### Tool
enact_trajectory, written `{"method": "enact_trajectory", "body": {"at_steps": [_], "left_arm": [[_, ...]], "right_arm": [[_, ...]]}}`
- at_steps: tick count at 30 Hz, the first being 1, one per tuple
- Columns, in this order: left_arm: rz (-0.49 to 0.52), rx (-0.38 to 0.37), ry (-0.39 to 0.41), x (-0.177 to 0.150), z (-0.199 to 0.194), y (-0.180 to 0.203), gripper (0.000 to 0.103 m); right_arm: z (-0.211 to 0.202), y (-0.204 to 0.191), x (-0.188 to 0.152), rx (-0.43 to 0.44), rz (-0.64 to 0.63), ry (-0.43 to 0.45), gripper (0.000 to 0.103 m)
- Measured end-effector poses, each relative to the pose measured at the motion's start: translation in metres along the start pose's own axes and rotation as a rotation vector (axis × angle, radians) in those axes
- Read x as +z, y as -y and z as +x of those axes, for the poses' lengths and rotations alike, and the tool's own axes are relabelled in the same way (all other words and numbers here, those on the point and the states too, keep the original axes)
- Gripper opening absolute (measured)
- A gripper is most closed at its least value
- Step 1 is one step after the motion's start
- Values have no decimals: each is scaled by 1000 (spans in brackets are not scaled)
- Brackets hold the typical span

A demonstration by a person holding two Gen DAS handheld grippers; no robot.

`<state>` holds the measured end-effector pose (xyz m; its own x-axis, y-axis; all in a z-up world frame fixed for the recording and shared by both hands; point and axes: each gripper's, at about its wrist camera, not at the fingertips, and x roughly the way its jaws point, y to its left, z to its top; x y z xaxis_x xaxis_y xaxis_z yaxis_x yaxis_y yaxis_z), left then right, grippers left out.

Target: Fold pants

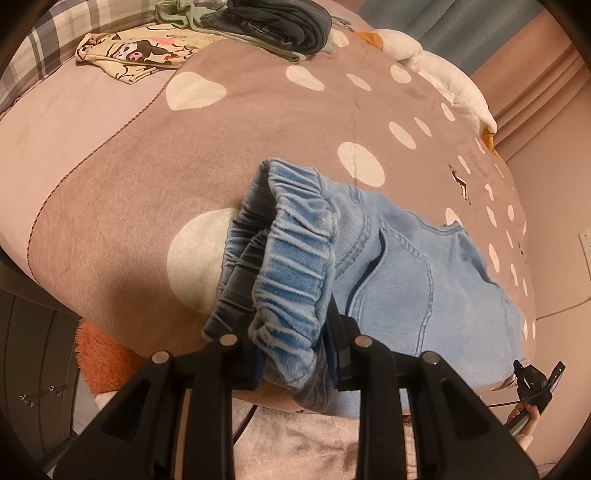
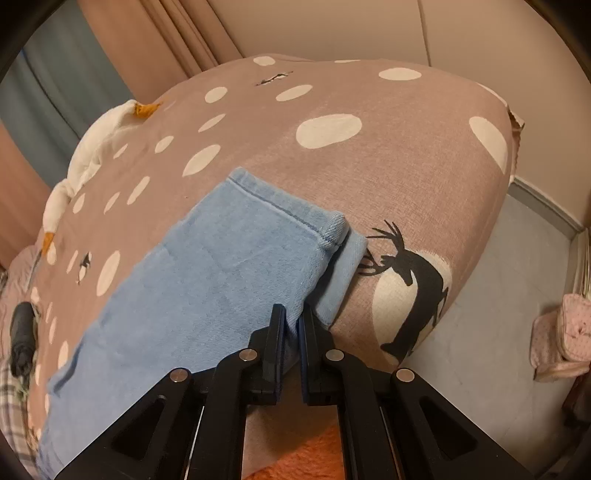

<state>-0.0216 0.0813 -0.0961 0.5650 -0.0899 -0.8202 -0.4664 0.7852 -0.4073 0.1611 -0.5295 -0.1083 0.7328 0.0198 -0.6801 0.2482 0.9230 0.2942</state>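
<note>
Light blue denim pants lie on a brown bedspread with white spots. In the left wrist view my left gripper [image 1: 295,347] is shut on the bunched elastic waistband [image 1: 291,269] at the bed's near edge; the seat and pocket [image 1: 424,280] spread to the right. In the right wrist view my right gripper [image 2: 293,325] is shut on the leg end of the pants [image 2: 207,280], just below the hems [image 2: 325,229]. The two legs lie stacked, the lower hem sticking out a little to the right.
A pile of dark and green clothes [image 1: 266,22] and a cartoon-print garment [image 1: 136,51] lie at the bed's far side. A white plush goose [image 2: 85,162] lies along the pillow edge. The bedspread [image 2: 369,177] drops to a grey floor [image 2: 498,295] on the right. An orange fuzzy rug [image 2: 306,458] lies below.
</note>
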Motion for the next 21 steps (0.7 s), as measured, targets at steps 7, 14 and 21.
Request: {"method": "enact_trajectory", "body": {"at_steps": [7, 14, 21], "left_arm": [[-25, 6, 79, 0, -26, 0, 45], [22, -30, 201, 29, -50, 4, 75], [-87, -28, 98, 50, 1, -12, 73]], "right_arm": [[-14, -24, 5, -141, -73, 21, 5], [-52, -111, -3, -37, -321, 131, 68], [-35, -242, -53, 318, -683, -46, 68]]}}
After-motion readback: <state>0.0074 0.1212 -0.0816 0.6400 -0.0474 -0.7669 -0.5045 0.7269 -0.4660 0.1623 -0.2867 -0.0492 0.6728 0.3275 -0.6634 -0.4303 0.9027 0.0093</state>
